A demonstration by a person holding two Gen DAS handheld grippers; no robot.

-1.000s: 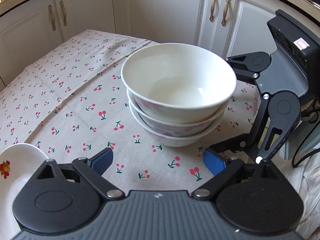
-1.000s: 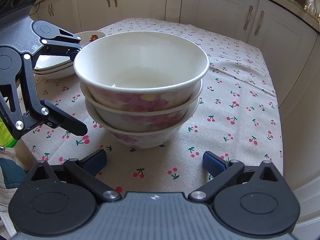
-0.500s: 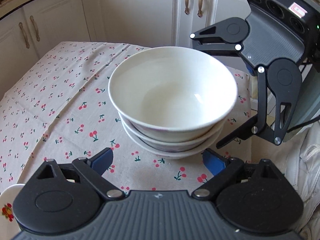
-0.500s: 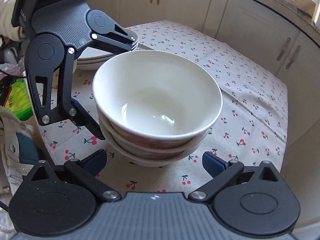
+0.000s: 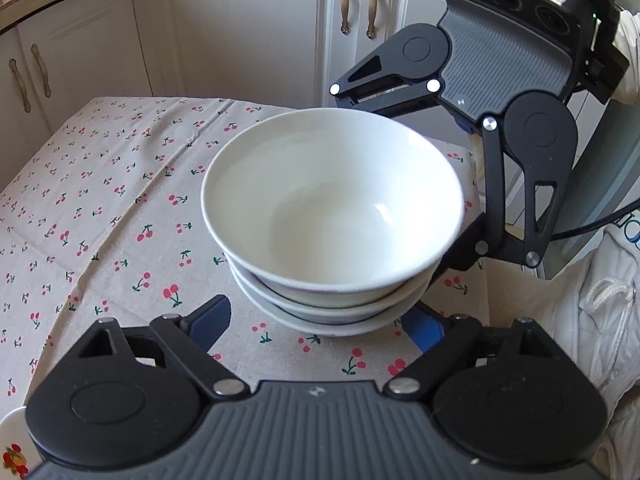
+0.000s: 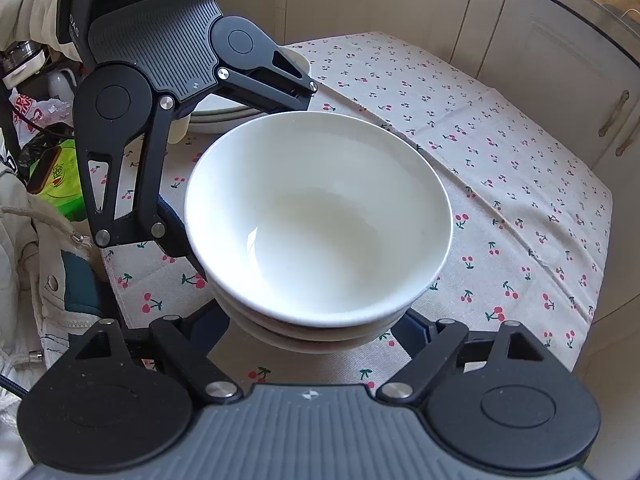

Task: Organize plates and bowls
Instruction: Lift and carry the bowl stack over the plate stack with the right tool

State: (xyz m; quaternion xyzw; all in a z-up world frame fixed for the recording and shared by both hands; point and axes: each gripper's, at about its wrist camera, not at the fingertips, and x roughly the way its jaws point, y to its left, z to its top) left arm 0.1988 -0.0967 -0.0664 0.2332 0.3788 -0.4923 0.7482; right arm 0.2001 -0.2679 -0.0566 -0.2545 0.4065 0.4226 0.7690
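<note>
A stack of three white bowls (image 5: 332,216) stands on the cherry-print tablecloth (image 5: 100,208); it also shows in the right wrist view (image 6: 320,220). My left gripper (image 5: 316,322) is open, its blue pads either side of the stack's base on the near side. My right gripper (image 6: 312,330) is open and straddles the stack's base from the opposite side. Each gripper shows in the other's view, the right gripper (image 5: 492,128) and the left gripper (image 6: 160,92), both close around the stack. Whether the pads touch the bowls is hidden.
A stack of white plates (image 6: 224,114) sits behind the left gripper. A plate edge with a fruit print (image 5: 12,452) is at the lower left. White cabinets (image 5: 248,32) surround the table. Bags and a green box (image 6: 56,176) lie off the table's edge.
Both grippers have risen and tilted down over the bowl stack and closed in around its base. The bowls have stayed in place.
</note>
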